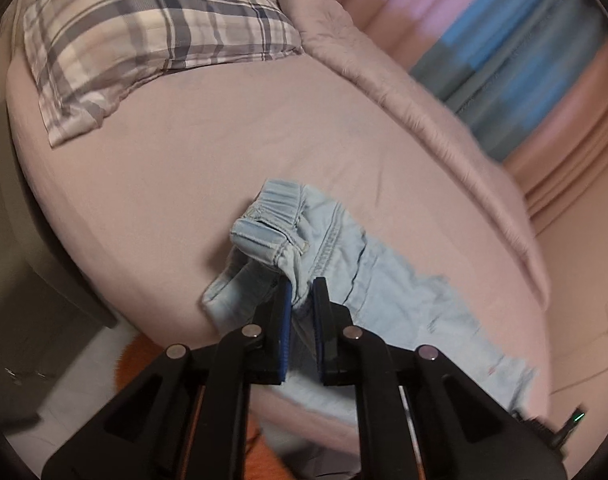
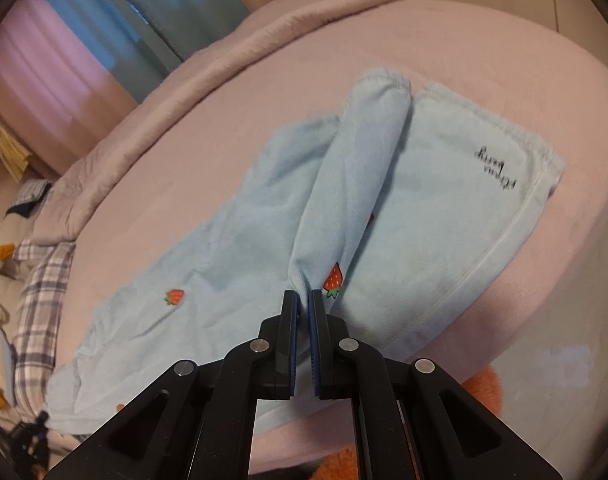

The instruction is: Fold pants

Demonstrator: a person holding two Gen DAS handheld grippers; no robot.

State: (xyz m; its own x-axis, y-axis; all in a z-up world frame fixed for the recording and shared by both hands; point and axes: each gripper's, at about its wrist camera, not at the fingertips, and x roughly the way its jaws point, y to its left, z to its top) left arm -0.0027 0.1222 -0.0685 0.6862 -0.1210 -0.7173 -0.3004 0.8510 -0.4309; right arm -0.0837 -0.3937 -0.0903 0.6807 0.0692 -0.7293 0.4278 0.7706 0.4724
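Gripping: your left gripper point(image 1: 302, 294) pinches pants point(image 1: 383, 292) waistband, 12 o'clock.
Right: your right gripper point(image 2: 304, 300) clamps pant leg.

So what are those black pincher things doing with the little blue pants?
A person is folding light-blue pants on a pink bed, using two handheld tools. The left gripper is shut on fabric just below the waistband. The right gripper is shut on a leg, lifting it into a ridge. A plaid pillow lies farther up the bed.
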